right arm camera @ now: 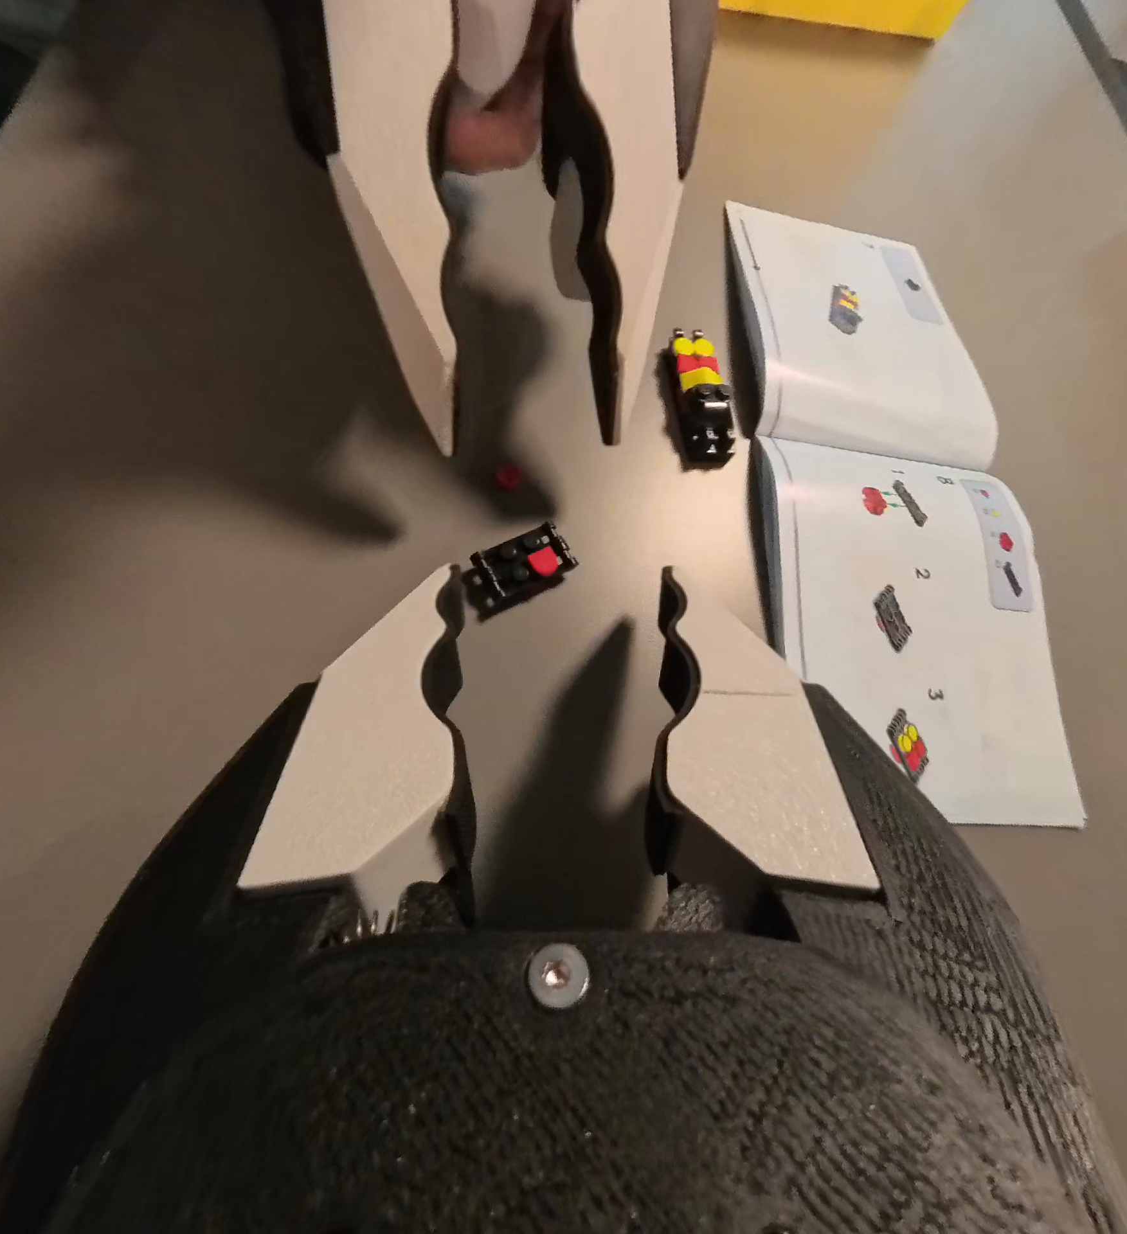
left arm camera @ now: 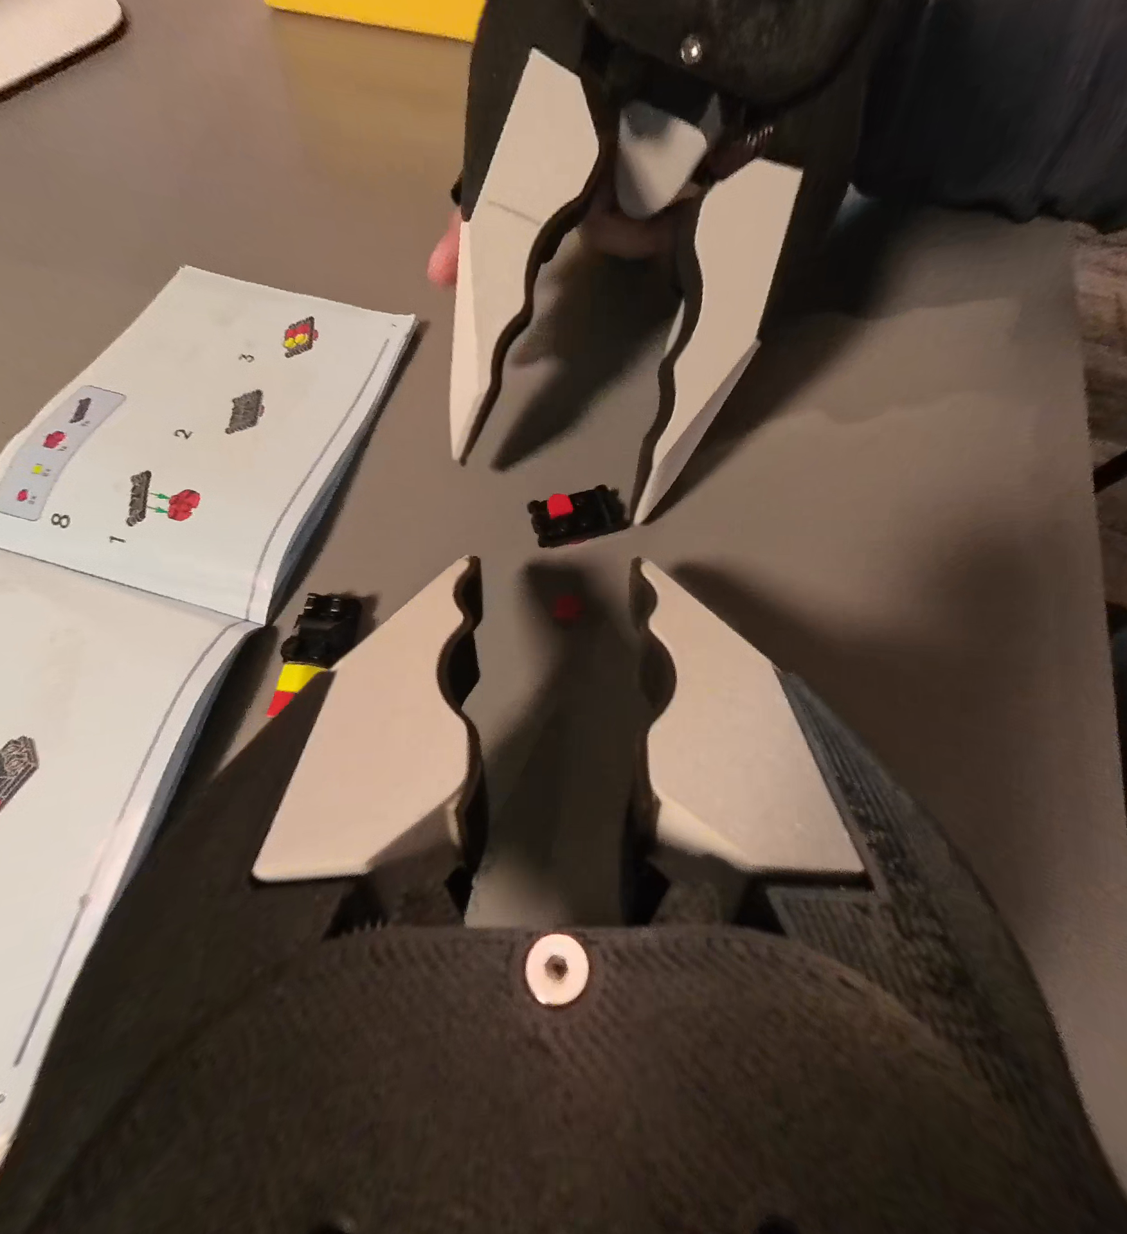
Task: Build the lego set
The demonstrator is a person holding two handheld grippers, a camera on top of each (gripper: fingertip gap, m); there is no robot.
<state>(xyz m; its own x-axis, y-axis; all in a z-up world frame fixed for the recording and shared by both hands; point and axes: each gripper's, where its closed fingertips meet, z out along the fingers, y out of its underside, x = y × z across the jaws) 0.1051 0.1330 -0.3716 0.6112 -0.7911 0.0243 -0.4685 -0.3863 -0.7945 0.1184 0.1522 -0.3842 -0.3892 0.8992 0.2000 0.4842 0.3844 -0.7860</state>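
A small black plate (left arm camera: 577,517) (right arm camera: 524,567) with one red piece on it lies on the dark table between the two grippers. A loose red round piece (left arm camera: 567,606) (right arm camera: 508,475) lies just beside it, towards my left gripper. My left gripper (left arm camera: 555,564) (right arm camera: 527,442) is open and empty, with its tips around the red piece's spot. My right gripper (right arm camera: 558,573) (left arm camera: 550,487) is open and empty, with one fingertip (right arm camera: 450,581) right at the plate's end. A black, yellow and red assembly (left arm camera: 320,634) (right arm camera: 701,394) lies beside the booklet.
An open instruction booklet (left arm camera: 180,434) (right arm camera: 881,534) lies beside the assembly. A yellow box (left arm camera: 380,13) (right arm camera: 841,13) stands at the far edge. A white object (left arm camera: 13,47) sits in the far corner. A person's hand (left arm camera: 443,257) holds the right gripper. The table edge (left arm camera: 1075,400) runs nearby.
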